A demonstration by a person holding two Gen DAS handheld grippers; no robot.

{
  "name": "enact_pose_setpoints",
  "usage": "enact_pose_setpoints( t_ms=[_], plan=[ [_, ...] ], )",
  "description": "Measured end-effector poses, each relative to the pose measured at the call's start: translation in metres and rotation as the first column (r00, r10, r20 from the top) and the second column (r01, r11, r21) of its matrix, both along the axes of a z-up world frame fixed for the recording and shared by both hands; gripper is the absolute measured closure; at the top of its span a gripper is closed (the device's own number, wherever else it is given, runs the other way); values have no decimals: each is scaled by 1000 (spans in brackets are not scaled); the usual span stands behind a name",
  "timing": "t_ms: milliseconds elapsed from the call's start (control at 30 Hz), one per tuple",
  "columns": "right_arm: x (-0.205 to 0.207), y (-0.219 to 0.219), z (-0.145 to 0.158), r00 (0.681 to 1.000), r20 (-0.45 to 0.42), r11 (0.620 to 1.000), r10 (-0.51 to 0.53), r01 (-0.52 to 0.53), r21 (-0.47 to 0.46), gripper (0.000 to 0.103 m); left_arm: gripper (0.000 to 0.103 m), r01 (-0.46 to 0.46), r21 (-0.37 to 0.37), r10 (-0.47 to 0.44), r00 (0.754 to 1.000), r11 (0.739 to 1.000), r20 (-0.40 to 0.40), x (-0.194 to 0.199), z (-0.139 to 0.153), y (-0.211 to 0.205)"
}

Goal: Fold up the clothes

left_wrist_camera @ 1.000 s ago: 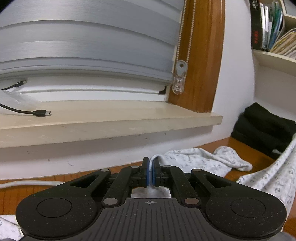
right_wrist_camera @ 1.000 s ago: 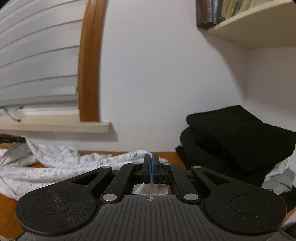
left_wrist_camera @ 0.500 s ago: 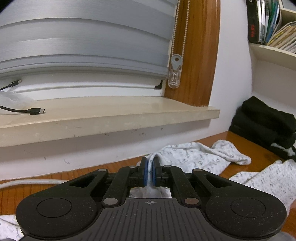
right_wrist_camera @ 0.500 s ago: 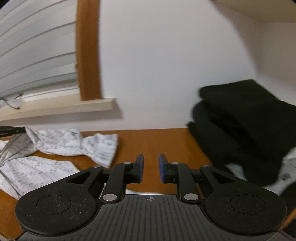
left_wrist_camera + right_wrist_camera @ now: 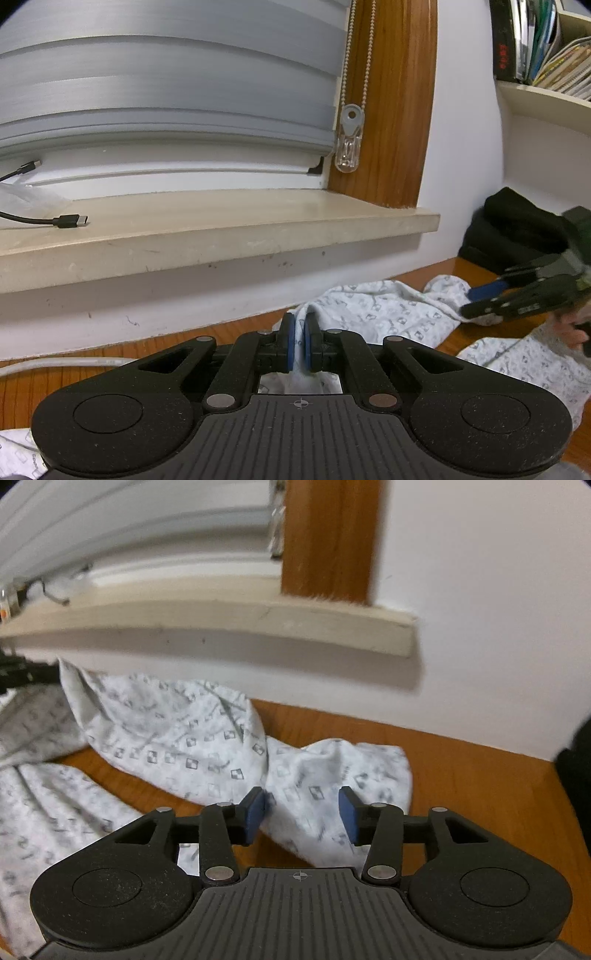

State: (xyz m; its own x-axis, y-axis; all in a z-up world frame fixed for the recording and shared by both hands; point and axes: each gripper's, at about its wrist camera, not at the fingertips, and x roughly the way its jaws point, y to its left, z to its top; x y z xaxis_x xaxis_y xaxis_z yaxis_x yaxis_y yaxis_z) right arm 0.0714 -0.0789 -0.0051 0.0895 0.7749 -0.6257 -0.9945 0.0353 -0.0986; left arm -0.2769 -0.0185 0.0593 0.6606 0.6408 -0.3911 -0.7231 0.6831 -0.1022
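Note:
A white garment (image 5: pixel 388 310) with a small grey square print lies crumpled on the wooden table (image 5: pixel 461 775) under the window sill. My left gripper (image 5: pixel 300 332) is shut on a pinched fold of it, held just above the table. My right gripper (image 5: pixel 302 812) hovers over the garment's sleeve end (image 5: pixel 332 771). Its jaws are opening, and the cloth shows between them with neither pad pressing on it. In the left wrist view the right gripper (image 5: pixel 476 300) comes in from the right edge, a hand behind it.
A stack of folded black clothes (image 5: pixel 517 229) sits against the wall at the right. The window sill (image 5: pixel 221 229) juts out over the table's back edge with a black USB cable (image 5: pixel 66 221) on it. A white cable (image 5: pixel 55 363) runs along the table at left.
The right gripper let go of the cloth, opened, and swung left and down from the black stack to the sleeve end. The left gripper stayed shut on its fold.

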Motion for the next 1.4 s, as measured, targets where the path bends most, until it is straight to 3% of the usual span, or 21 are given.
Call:
enact_pose_setpoints(
  t_ms=[100, 167, 233, 333, 433, 500, 533, 567, 600, 633, 733, 833, 1000, 1067, 1233, 1400],
  plan=[
    [3, 5, -5, 999, 10, 999, 33, -33, -24, 60, 99, 1, 4, -1, 1000, 1000, -3, 1, 0, -1],
    [7, 7, -5, 999, -2, 998, 46, -46, -33, 82, 99, 4, 6, -4, 1000, 1000, -5, 1, 0, -1],
    [9, 6, -4, 998, 3, 997, 66, -66, -43, 95, 98, 1, 16, -1, 1000, 1000, -7, 1, 0, -3],
    [11, 2, 4, 996, 72, 999, 49, -47, -28, 97, 96, 1, 58, -2, 1000, 998, 17, -2, 4, -9],
    [25, -13, 37, 985, 162, 992, -67, 48, 118, 97, 96, 16, 77, -20, 998, 997, 52, -6, 9, -13],
    [43, -23, 59, 963, 171, 960, -208, 167, 225, 97, 96, 22, 82, -27, 998, 996, 52, -5, 12, -15],
    [53, -26, 68, 949, 164, 939, -268, 219, 266, 96, 92, 27, 79, -31, 998, 997, 54, -4, 13, -15],
    [61, -26, 68, 949, 137, 938, -283, 245, 245, 95, 84, 29, 74, -33, 998, 997, 58, -4, 14, -15],
    [66, -26, 63, 948, 128, 943, -291, 261, 209, 95, 60, 30, 70, -35, 997, 997, 63, -5, 15, -16],
    [70, -26, 58, 947, 125, 946, -297, 273, 176, 90, 49, 12, 66, -16, 998, 998, 62, -7, 18, -17],
    [64, -39, 38, 959, 138, 965, -246, 229, 128, 70, 47, -20, 85, 16, 999, 996, 48, -21, 33, -29],
    [60, -55, 19, 983, 47, 979, -180, 175, 106, 58, 36, -62, 86, 62, 998, 994, 13, -46, 47, -44],
    [49, -75, -8, 997, -34, 993, -70, 73, 90, 53, 32, -194, 87, 200, 978, 977, -66, -115, 51, -76],
    [48, -76, -17, 998, -44, 997, -35, 38, 74, 45, 33, -260, 79, 267, 959, 962, -97, -146, 48, -91],
    [50, -69, -17, 997, -68, 996, -44, 49, 74, 44, 42, -386, 18, 385, 913, 922, -138, -212, 32, -131],
    [52, -67, -19, 996, -79, 997, -47, 51, 54, 40, 39, -488, -39, 475, 862, 872, -176, -264, 8, -173]
  ],
)
